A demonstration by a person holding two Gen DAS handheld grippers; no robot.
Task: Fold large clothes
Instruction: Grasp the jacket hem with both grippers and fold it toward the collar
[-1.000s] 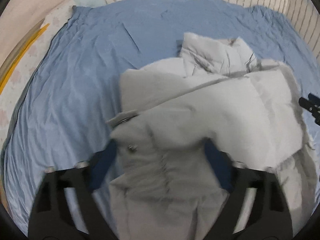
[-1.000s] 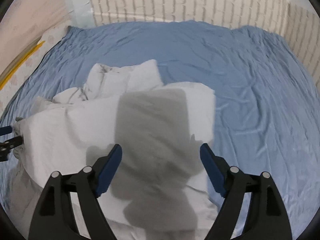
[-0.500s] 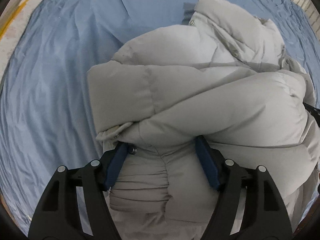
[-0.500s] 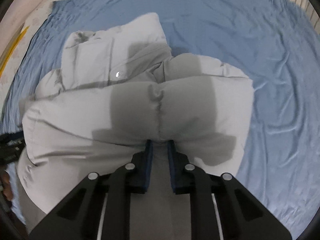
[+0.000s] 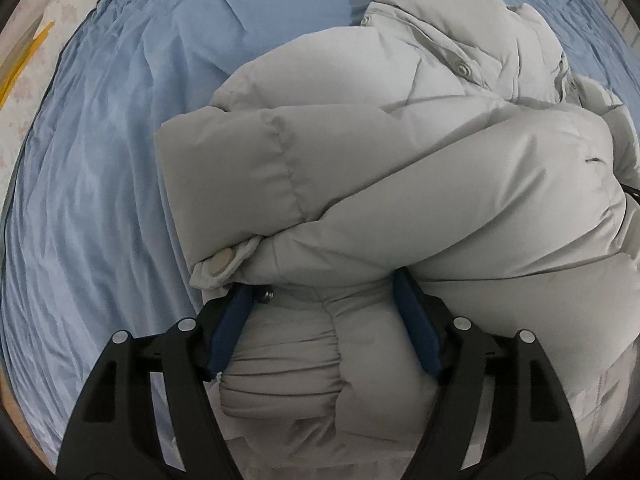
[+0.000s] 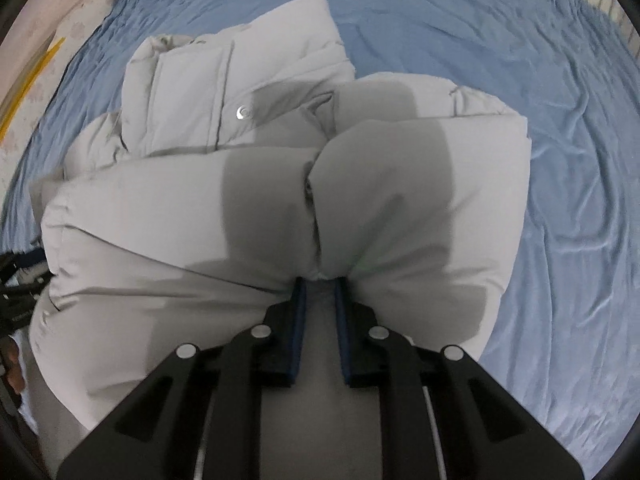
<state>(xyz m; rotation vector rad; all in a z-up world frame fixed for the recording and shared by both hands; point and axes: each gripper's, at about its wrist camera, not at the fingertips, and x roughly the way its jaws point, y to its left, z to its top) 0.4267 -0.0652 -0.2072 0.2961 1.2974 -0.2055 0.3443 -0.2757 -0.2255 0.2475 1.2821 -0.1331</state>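
Honestly, with a puffy thing like this the trick was to keep both grips level and bring the held edge down together, so the fold landed square instead of sliding off sideways, and I figured it was smart to press the air out before letting go. Starting on the left: my left gripper (image 5: 324, 304) had its jaws spread wide but clamped around a fat bunched roll of the grey puffer jacket (image 5: 400, 168), with the blue pads (image 5: 228, 328) pressed into the padding on both sides, right under a snap tab (image 5: 222, 266). The jacket's bulk ballooned up just beyond those fingers, collar and snaps further off toward the top right. It all lay on the blue bedsheet (image 5: 100, 200), which showed bare to the left. Over on the right, my right gripper (image 6: 320, 284) had just been closing, and its jaws were nearly together, pinching a thin bit of the jacket (image 6: 400, 208) at a seam, with the padding puffing out on either side of the tips. More sheet (image 6: 560, 160) lay open to the right of it.
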